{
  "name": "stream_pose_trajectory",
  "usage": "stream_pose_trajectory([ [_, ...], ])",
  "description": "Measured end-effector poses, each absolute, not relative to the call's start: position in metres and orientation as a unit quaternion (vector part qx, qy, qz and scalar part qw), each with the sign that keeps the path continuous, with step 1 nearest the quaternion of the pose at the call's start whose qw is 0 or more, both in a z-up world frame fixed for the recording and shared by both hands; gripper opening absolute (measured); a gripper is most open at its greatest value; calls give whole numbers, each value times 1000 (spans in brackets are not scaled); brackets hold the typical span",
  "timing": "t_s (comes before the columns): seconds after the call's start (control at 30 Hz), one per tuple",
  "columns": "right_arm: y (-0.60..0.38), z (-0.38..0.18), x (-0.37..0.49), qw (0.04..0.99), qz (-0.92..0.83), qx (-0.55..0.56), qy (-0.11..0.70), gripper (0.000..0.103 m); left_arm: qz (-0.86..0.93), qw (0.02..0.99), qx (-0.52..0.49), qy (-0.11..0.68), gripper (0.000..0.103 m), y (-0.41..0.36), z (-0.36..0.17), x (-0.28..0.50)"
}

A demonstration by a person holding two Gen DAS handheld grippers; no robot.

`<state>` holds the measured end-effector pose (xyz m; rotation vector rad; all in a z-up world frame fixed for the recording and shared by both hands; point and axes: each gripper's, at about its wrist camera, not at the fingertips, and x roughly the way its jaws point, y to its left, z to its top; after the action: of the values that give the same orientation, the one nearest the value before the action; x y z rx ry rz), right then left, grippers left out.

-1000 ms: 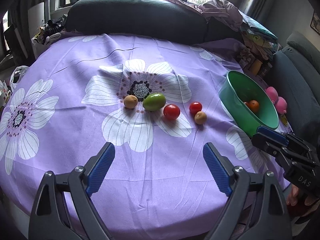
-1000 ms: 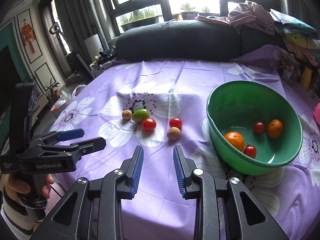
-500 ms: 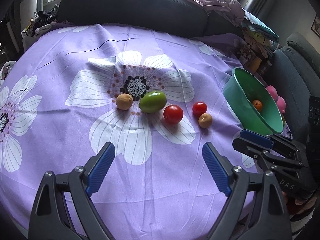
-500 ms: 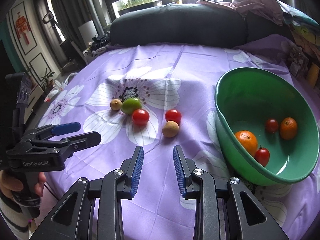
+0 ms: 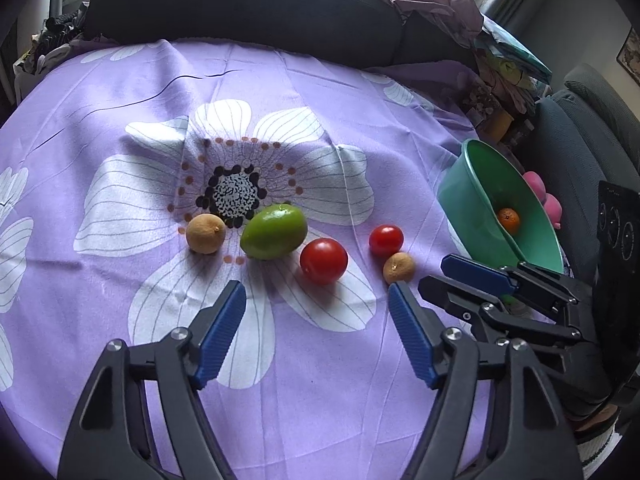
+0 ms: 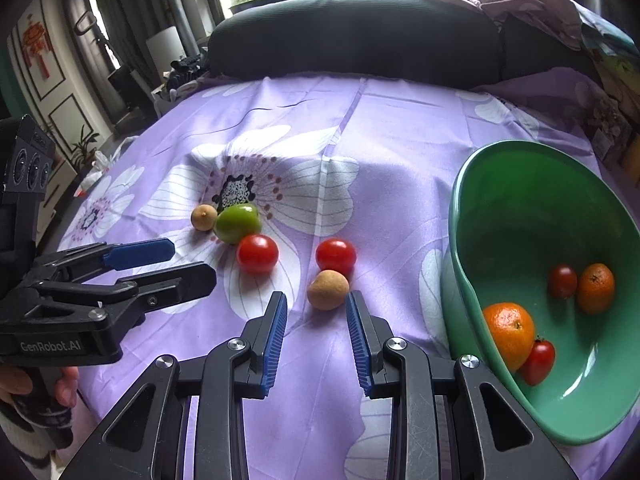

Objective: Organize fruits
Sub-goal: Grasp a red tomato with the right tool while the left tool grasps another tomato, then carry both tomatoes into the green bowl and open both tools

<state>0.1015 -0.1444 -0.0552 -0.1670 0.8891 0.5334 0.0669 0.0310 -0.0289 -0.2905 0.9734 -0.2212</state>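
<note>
1. Now, from the left wrist view, the left gripper [image 5: 316,292] hangs over a purple cloth with white flower print [image 5: 320,100]. Its blue-padded jaws stand fairly wide and are closing, with only cloth between them.
2. Just past its tips, five fruits lie in a loose row on the cloth: a round tan-brown fruit [image 5: 205,234], touching or nearly touching a smooth green oval fruit [image 5: 274,232], then a large red tomato [image 5: 324,261], a smaller red tomato [image 5: 386,240] and a small brown fruit [image 5: 398,267] right beside that one.
3. Further right, a green plastic bowl [image 5: 472,200] sits on the cloth with an orange mandarin [image 5: 508,220] showing inside. The right gripper [image 5: 436,270] reaches in from the right edge in front of the bowl, its two fingers close together.
4. Behind the cloth runs a dark ribbed cushion [image 5: 240,4].
5. From the right wrist view, the right gripper [image 6: 317,296] keeps only a narrow gap between its jaws and holds nothing. The small brown fruit [image 6: 328,290] lies just ahead of the tips, touching the smaller red tomato [image 6: 336,256] behind it.
6. At the left, the large red tomato [image 6: 257,254], the green oval fruit [image 6: 237,223] and the tan-brown fruit [image 6: 204,217] trail away diagonally.
7. On the right, the green plastic bowl [image 6: 452,220] holds two mandarins [image 6: 510,334] and two small red tomatoes [image 6: 562,280].
8. At the left edge, a person's hand [image 6: 66,388] grips the handle of the left gripper [image 6: 192,262], which points toward the large red tomato.
</note>
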Motion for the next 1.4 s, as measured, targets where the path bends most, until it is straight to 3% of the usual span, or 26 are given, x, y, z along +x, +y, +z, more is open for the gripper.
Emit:
stream_pose_trajectory([
  [0.17, -137, -58, 109, 864, 258, -100, 421, 31, -109, 863, -127, 478, 58, 25, -38, 80],
  [0.47, -124, -61, 126, 865, 246, -131, 418, 31, -99, 859, -130, 485, 48, 31, -47, 90],
  [0.97, -114, -82, 163, 840, 234, -150, 466, 31, -103, 857, -126, 489, 43, 28, -46, 102],
  [1.4, -116, -70, 154, 858, 222, -171, 430, 30, -81, 860, -80, 497, 30, 14, -52, 110],
])
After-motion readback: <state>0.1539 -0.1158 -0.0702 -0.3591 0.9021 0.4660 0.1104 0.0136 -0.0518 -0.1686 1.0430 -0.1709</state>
